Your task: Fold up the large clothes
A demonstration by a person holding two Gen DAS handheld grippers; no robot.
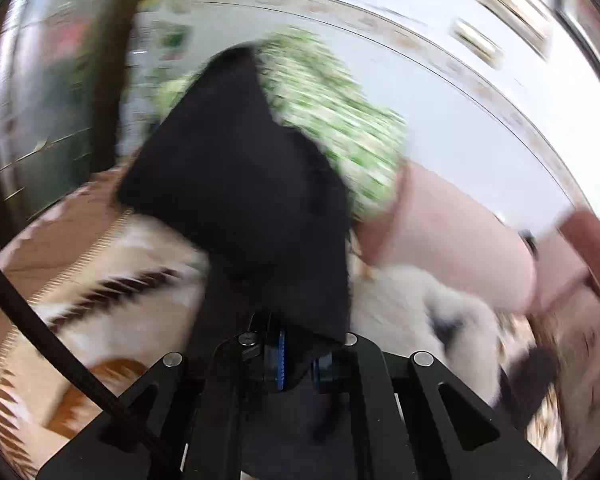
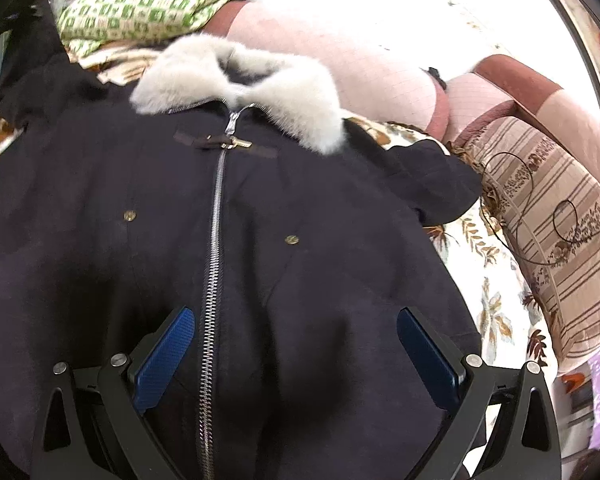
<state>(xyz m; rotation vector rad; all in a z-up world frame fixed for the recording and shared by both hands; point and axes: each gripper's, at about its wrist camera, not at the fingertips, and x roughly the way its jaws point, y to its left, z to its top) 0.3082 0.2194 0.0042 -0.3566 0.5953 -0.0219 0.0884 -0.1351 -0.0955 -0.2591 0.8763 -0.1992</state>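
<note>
A dark coat lies front-up on the bed, with a silver zipper down its middle and a pale fur collar at the far end. My right gripper hovers just above the coat's lower front, open, with its blue pads wide apart on either side of the zipper. In the blurred left wrist view my left gripper is shut on a fold of the coat's black cloth, which rises in front of the camera. The fur collar shows to its right.
A green patterned cushion and a pink bolster lie beyond the collar. A striped cushion stands at the right on a floral sheet. A brown and cream blanket and a black cable lie at the left.
</note>
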